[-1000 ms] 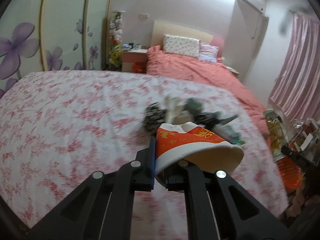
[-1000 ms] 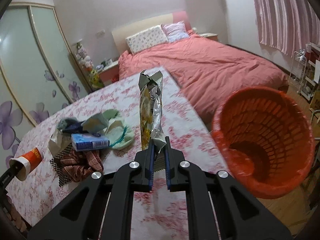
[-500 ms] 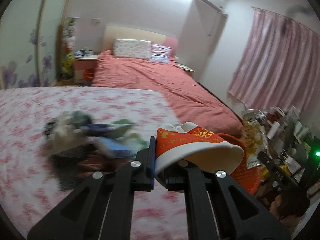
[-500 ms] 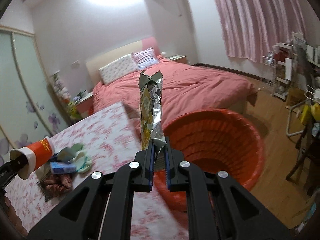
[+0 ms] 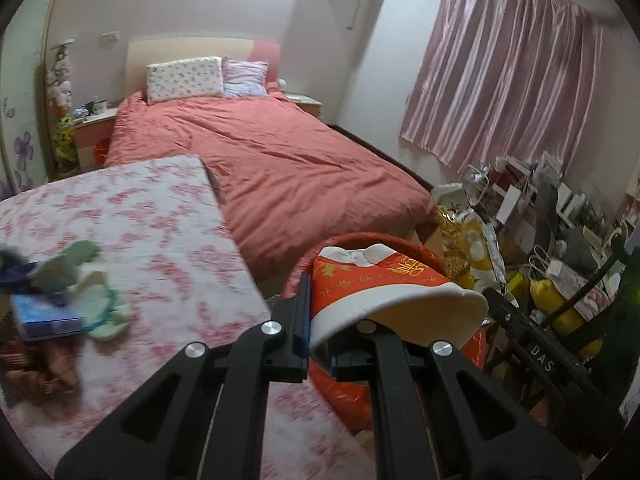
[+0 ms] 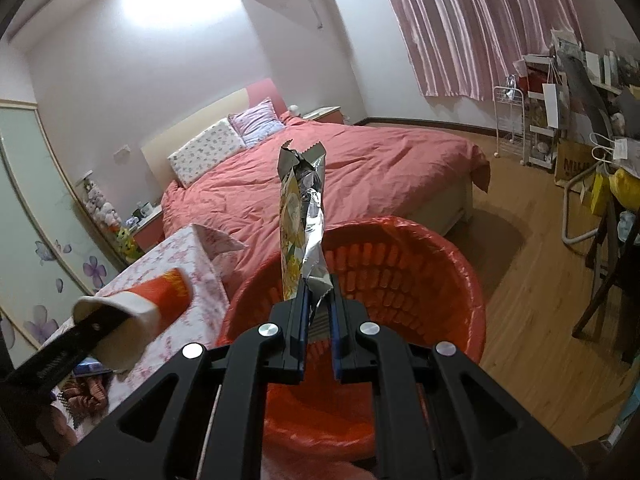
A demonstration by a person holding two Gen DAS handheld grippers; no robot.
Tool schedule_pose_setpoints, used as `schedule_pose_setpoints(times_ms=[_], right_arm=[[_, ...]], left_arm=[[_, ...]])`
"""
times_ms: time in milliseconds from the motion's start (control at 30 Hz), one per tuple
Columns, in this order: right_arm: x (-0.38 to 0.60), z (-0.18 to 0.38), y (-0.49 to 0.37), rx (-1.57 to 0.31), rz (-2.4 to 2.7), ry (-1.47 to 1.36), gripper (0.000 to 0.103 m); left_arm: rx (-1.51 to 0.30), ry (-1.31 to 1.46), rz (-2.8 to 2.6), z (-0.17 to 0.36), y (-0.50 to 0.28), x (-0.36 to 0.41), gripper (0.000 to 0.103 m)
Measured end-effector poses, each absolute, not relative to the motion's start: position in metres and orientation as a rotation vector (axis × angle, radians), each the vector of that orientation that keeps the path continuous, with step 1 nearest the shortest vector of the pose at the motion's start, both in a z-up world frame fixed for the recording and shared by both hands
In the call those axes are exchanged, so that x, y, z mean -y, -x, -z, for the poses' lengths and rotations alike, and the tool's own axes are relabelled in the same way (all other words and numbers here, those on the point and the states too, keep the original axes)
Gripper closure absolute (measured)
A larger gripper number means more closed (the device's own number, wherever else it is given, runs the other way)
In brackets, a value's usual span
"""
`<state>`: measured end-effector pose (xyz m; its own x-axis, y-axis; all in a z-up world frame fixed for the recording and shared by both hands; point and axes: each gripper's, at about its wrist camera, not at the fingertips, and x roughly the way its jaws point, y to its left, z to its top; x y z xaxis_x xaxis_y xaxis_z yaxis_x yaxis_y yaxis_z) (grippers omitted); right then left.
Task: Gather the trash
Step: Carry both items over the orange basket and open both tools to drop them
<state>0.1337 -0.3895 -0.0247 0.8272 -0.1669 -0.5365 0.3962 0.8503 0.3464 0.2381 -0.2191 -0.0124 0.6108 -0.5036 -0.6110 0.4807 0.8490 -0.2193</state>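
Note:
My left gripper (image 5: 320, 320) is shut on the rim of a red and white paper cup (image 5: 384, 284), held on its side at the near edge of the orange waste basket (image 5: 348, 396). From the right wrist view the same cup (image 6: 140, 308) hangs left of the basket (image 6: 400, 272). My right gripper (image 6: 318, 320) is shut on a silver and yellow snack wrapper (image 6: 302, 224), which stands upright over the basket's opening. More trash stays on the floral-covered table: a blue carton (image 5: 44, 316), pale green paper (image 5: 100, 304) and checked cloth (image 5: 36, 368).
The floral table (image 5: 160, 220) lies left of the basket, with its corner (image 6: 212, 236) close to the rim. A bed with a pink cover (image 5: 288, 160) stands behind. Cluttered shelves, bags and a chair (image 6: 592, 184) line the right wall. Wooden floor (image 6: 520, 280) lies right of the basket.
Both grippers have swung right, away from the trash pile on the table. The wrapper now hangs over the basket, and the cup has come up beside its rim.

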Motion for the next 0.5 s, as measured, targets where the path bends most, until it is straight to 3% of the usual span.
schedule_pose_setpoints(times_ms=[67,167,233,267,500], right_arm=[[0.395,0.029,-0.138,-0.527,0.309,-0.469,0.093],[0.403,0.037,-0.143,-0.544,0.319,-0.472,0.083],[0.404,0.041,-0.142,-0.555,0.326,-0.480,0.060],[0.405,0.042,-0.139,-0.557,0.330,-0.486,0.057],[0.406,0.040,-0.130,-0.576,0.352,-0.485,0.051]], left_arm=[[-0.739,0.024,0.574,0.020,-0.243,0.231,0.093],[-0.779,-0.006,0.572,0.035,-0.250,0.248,0.073],[-0.797,-0.023,0.566,0.043,-0.251,0.254,0.067],[-0.805,-0.030,0.566,0.046,-0.251,0.254,0.067],[-0.800,-0.034,0.549,0.047,-0.246,0.235,0.057]])
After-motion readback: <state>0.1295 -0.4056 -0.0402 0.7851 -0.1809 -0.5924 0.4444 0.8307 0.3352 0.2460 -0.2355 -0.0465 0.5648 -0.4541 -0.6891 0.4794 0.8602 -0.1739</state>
